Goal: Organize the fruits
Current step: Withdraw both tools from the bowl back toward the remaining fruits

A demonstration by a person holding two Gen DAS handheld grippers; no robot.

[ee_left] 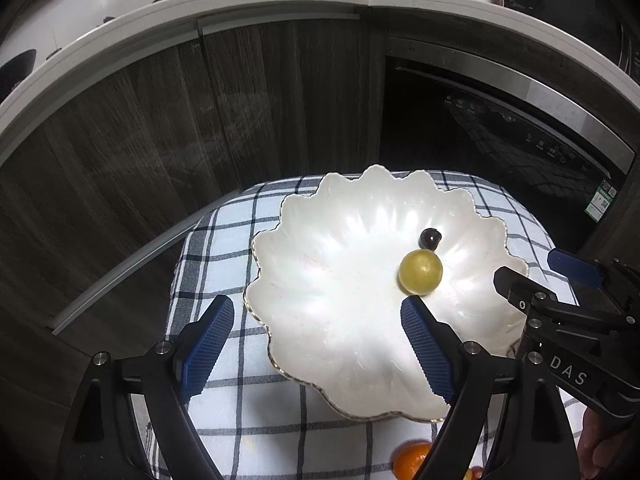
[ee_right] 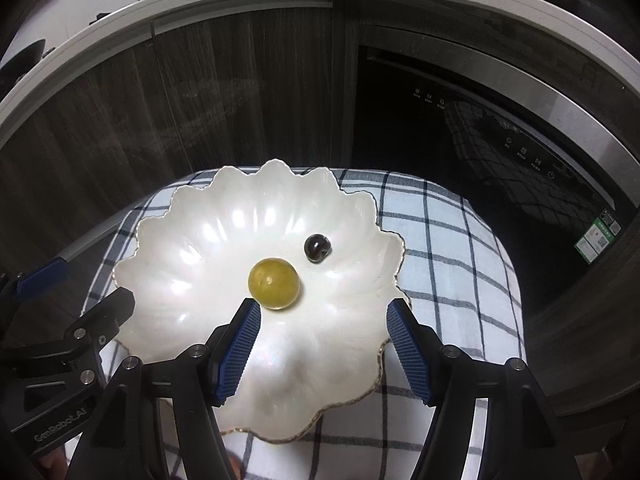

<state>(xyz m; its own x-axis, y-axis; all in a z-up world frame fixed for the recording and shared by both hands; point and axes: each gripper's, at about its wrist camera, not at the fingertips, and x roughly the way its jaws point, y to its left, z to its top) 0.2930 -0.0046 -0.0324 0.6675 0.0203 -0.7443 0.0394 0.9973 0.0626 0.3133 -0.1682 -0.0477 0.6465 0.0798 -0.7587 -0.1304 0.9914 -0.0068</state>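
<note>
Two fruits [ee_right: 274, 283] [ee_right: 317, 248], one dish [ee_right: 192, 240]

Checked cloth [ee_left: 224, 240] under scalloped dish [ee_left: 320, 280]

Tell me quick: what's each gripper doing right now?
Left gripper: open, holding nothing, above the white dish.
Right gripper: open, empty, just short of the yellow-green fruit.

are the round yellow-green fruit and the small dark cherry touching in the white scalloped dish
Apart. The right wrist view shows bare white dish between the yellow-green fruit and the dark cherry.
</note>
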